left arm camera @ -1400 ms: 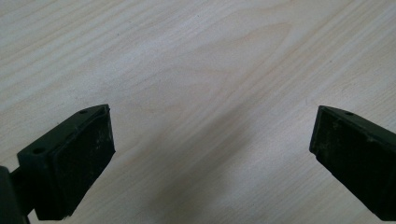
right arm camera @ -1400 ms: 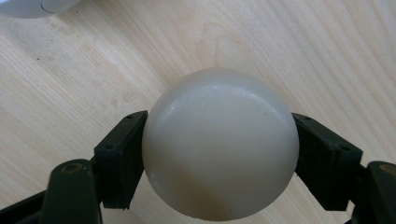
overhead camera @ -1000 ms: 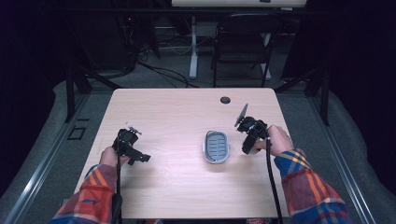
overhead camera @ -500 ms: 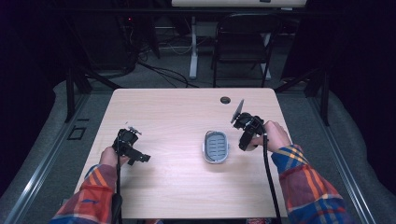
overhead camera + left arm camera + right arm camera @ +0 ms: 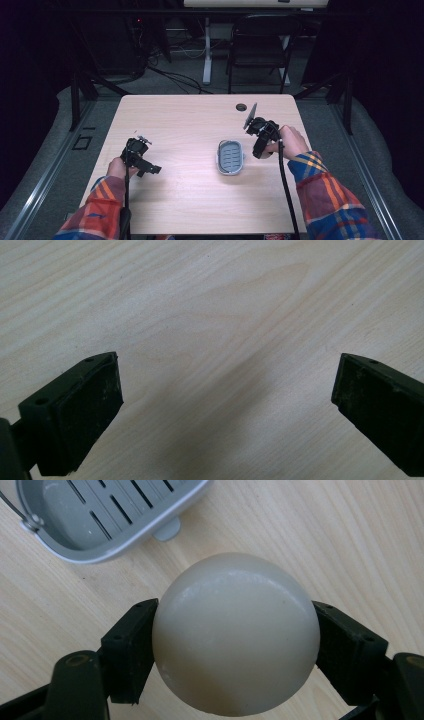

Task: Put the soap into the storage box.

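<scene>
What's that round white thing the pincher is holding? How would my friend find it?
Start at the wooden table and find the grey slotted tray near its middle. Just beside it, the right gripper is shut on a smooth, cream-white ball, one jaw pressing each side. It is the only round, pale thing there; the tray is grey and the left gripper is open on nothing.

Wooden table [image 5: 190, 200], grey slotted dish [image 5: 230, 157]

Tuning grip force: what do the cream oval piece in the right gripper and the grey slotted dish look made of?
Cream oval piece: looks like a soap bar or smooth plastic; satin sheen, soft highlights, faint scuffs. Grey slotted dish: apparently moulded plastic, matt, uniform colour, rounded rim, with a thin metal wire at one end.
</scene>
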`<state>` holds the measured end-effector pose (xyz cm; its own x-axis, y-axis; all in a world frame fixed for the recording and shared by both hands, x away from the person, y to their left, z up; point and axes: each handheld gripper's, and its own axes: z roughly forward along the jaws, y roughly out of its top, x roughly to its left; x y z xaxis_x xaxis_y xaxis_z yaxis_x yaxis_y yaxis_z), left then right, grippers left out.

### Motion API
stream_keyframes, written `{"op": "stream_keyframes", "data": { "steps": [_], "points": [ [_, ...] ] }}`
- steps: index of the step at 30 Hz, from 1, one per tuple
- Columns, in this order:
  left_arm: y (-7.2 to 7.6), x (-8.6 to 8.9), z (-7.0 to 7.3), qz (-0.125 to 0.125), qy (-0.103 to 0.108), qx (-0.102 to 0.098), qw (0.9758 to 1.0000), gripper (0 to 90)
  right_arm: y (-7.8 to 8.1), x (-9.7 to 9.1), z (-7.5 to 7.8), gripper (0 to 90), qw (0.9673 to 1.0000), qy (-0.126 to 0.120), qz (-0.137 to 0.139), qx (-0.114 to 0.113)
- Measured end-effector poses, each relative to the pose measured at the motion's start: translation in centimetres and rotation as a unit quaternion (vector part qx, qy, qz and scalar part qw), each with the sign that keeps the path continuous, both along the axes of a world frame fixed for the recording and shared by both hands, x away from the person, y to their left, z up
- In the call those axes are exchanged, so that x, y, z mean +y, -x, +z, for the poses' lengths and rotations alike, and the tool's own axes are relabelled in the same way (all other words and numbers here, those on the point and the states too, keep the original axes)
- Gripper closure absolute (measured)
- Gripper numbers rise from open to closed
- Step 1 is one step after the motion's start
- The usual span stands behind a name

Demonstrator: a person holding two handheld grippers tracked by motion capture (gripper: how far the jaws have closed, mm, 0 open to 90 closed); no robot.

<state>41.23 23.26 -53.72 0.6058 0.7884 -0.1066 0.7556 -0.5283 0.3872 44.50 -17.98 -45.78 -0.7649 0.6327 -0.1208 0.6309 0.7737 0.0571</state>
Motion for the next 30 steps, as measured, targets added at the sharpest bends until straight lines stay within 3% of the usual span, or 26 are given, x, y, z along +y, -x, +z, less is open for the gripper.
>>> {"op": "stream_keyframes", "data": {
  "steps": [14, 30],
  "points": [
    [0.0, 0.0, 0.0, 0.000, 0.000, 0.000, 1.0000, 0.0, -0.7, 1.8, 1.0, 24.6, 0.9999, 0.001, 0.016, -0.004],
    [0.0, 0.0, 0.0, 0.000, -0.001, 0.000, 1.0000, 0.0, -1.1, 3.8, 1.1, 24.7, 0.9994, 0.000, 0.034, -0.002]
  ]
}}
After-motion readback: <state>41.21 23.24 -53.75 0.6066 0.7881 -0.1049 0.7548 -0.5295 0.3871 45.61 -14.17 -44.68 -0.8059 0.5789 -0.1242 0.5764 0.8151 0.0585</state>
